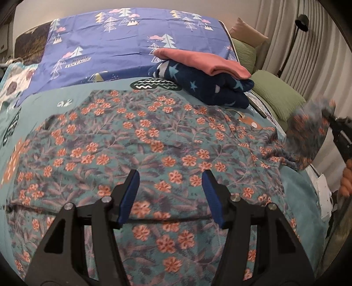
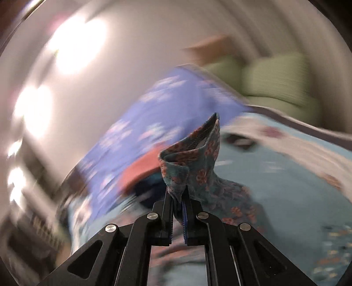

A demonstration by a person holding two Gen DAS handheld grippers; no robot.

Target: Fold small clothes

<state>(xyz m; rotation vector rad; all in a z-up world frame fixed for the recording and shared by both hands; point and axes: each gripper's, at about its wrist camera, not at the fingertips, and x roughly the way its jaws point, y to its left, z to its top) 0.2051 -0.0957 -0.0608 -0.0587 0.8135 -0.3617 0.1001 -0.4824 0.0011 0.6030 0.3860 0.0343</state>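
right hand-held gripper (image 2: 177,198) clamped on teal floral cotton garment's (image 1: 136,140) sleeve at bed's (image 1: 294,187) right edge | left hand-held gripper (image 1: 170,193) half-open, empty | risk: thin pinch may slip, folding crooked

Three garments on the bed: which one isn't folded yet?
The floral garment, spread flat; the pink one and the navy star one are folded and stacked.

Bed w/ teal patterned cover (image 1: 72,96) in front, purple tree-print sheet (image 1: 123,37) spread further back. Green pillows (image 1: 275,92) at right edge, tan cushion (image 1: 246,30) behind them. Pleated beige curtain (image 1: 286,33) on right w/ black floor lamp (image 1: 301,22) in front of it. Plain pale wall (image 1: 66,8) beyond bed. Right wrist view badly blurred; bright light patches (image 2: 74,44) on wall
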